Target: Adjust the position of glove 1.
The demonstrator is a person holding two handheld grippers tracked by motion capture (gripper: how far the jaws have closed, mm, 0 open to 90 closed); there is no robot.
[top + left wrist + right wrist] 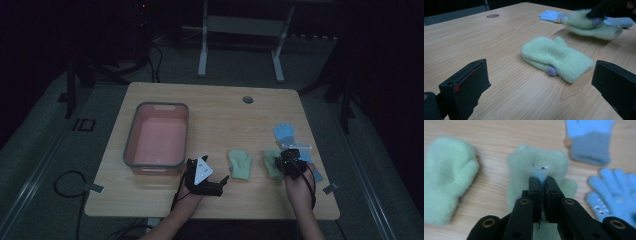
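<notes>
Holding: the right tool (541, 181) is clenched on the green mitten (537, 166), at the right part of the table (210, 110).
Second mitten (555, 58): lies flat between both tools, nearer the left one.
Left tool (541, 82): released, jaws wide, facing this mitten.
Basket (131, 145): far left, beyond the left tool.
Blue gloves (589, 141): just beside the held mitten.

On the table (215, 110), a bin (156, 137) was placed at the left. A mitten (239, 164) was laid right of it, a second mitten (272, 162) further right. Two gloves (286, 132) were set at the right, one behind the other.
</notes>
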